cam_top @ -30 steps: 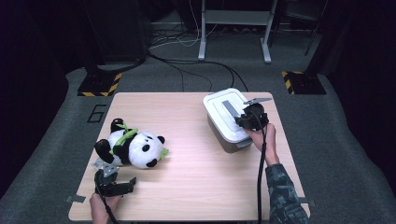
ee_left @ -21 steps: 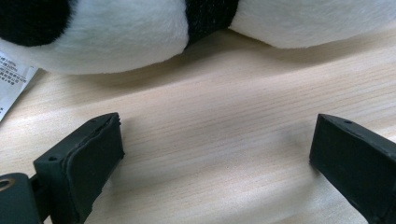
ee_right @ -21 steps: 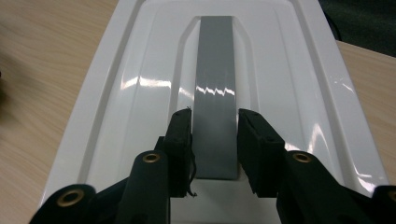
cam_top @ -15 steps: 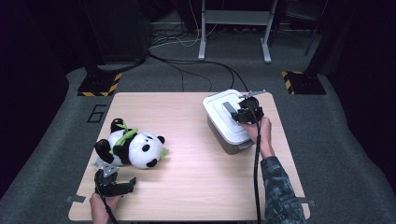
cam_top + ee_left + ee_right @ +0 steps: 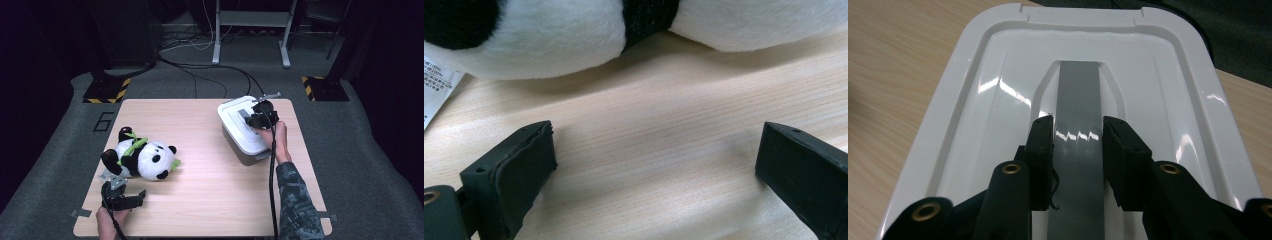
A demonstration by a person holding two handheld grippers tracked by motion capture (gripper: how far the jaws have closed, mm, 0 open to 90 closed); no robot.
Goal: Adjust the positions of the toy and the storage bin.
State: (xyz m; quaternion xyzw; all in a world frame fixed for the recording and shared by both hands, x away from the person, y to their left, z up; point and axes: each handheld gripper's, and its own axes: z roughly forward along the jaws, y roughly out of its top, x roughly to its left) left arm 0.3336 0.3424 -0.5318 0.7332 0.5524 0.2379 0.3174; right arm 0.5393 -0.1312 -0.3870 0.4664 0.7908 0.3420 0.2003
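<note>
The pale wooden worktop (image 5: 210, 150) carries a plush panda (image 5: 140, 159) lying just beyond the left claw (image 5: 122, 192). A white-lidded box (image 5: 240, 135) sits under the right claw (image 5: 257, 119).

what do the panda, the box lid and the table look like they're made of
Panda: soft plush fabric, black and white, with a fuzzy nap and a paper tag. Box lid: likely moulded plastic, glossy white with sharp glints, and a smooth grey handle strip between the right tool's jaws. Table: pale wood or wood-look laminate, matte, with fine straight grain.
</note>
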